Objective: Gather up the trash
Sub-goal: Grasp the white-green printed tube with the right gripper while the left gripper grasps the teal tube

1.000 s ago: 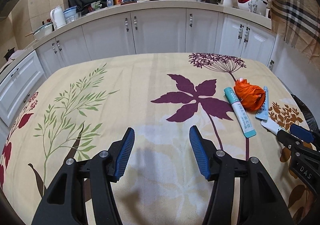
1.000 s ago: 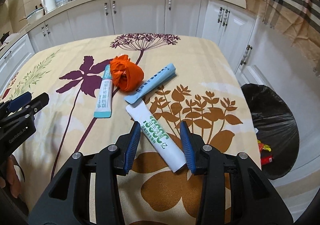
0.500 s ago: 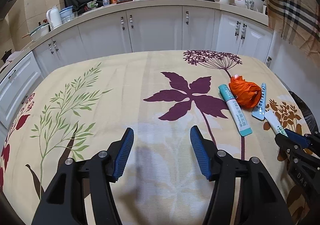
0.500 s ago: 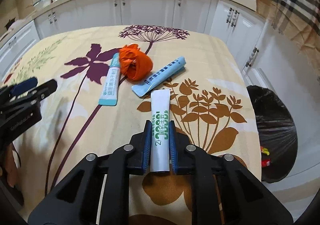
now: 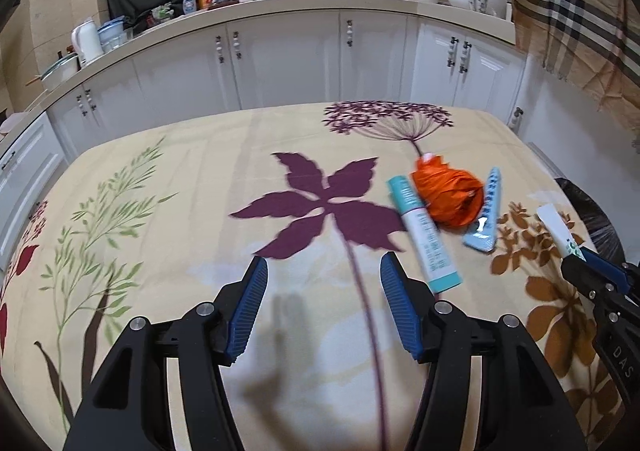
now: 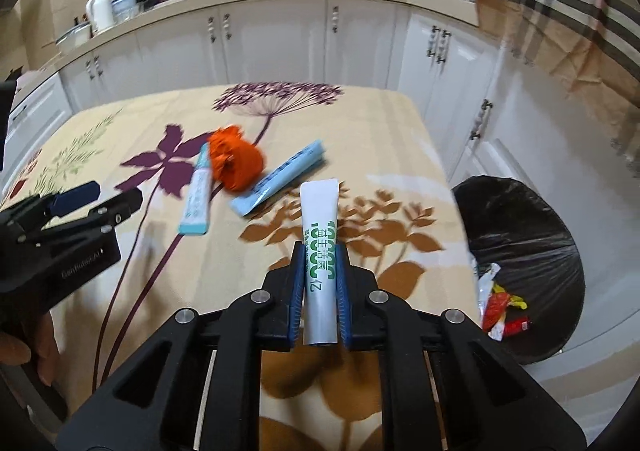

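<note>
The right gripper [image 6: 318, 283] clamps the white tube [image 6: 320, 247] above the tabletop's right edge, near the bin [image 6: 520, 251]; left gripper [image 5: 324, 307] gapes empty; orange wad [image 6: 236, 159] and two sachets await

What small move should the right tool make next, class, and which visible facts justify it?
Probably carry it rightward over the black-lined bin and release. The right tool is shut on the white tube, lifted above the table; the bin beside the table's right edge already holds wrappers.
</note>
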`<state>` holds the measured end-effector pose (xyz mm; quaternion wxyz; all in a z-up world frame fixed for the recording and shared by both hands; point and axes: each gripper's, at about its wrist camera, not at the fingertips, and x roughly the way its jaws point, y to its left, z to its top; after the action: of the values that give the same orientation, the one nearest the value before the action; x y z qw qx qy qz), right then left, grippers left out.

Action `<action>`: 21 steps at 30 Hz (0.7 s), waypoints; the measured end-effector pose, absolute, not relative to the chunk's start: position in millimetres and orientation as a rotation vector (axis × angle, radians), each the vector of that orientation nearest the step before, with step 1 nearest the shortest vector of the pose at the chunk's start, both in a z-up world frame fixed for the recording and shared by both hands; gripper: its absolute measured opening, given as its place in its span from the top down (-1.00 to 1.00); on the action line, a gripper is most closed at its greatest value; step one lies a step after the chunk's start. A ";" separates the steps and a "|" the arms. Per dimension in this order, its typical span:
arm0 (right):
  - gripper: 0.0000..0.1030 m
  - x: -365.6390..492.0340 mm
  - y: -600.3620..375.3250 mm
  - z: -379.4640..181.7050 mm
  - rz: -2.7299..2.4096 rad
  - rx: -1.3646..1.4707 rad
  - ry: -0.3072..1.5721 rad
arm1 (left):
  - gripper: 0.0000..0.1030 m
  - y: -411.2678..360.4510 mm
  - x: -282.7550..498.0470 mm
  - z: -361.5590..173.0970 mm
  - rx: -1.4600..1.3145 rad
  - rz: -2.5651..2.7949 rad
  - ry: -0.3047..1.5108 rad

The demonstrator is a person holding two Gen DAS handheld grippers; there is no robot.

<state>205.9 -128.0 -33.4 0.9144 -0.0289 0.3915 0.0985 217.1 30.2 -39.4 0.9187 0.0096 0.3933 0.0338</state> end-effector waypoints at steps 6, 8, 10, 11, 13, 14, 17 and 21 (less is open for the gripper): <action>0.72 218.6 -144.5 -33.4 0.171 -0.030 0.794 | -0.13 11.2 235.9 -44.0 0.020 0.028 0.839; 0.72 223.6 -148.9 -33.8 0.165 -0.023 0.793 | -0.13 5.3 243.6 -46.9 0.019 0.017 0.856; 0.71 227.0 -152.8 -34.0 0.161 -0.016 0.791 | -0.13 -0.6 252.0 -50.0 0.022 0.006 0.873; 0.71 228.1 -154.2 -34.5 0.160 -0.013 0.790 | -0.14 -3.4 255.2 -51.3 0.025 0.001 0.881; 0.71 232.1 -157.7 -35.2 0.156 -0.006 0.790 | -0.14 -7.3 260.5 -53.4 0.030 -0.003 0.891; 0.71 233.6 -158.9 -35.3 0.155 -0.003 0.791 | -0.14 -9.4 263.2 -55.1 0.034 -0.005 0.900; 0.71 237.2 -162.6 -36.2 0.152 0.008 0.790 | -0.14 -13.5 266.2 -57.3 0.045 -0.009 0.904; 0.71 238.8 -166.6 -36.6 0.150 0.016 0.789 | -0.04 -15.1 266.6 -57.3 0.044 -0.020 0.903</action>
<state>238.8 -166.6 -36.6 0.9204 0.0080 0.3841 0.0730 266.6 -15.1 -57.3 0.8995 0.0212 0.4363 -0.0099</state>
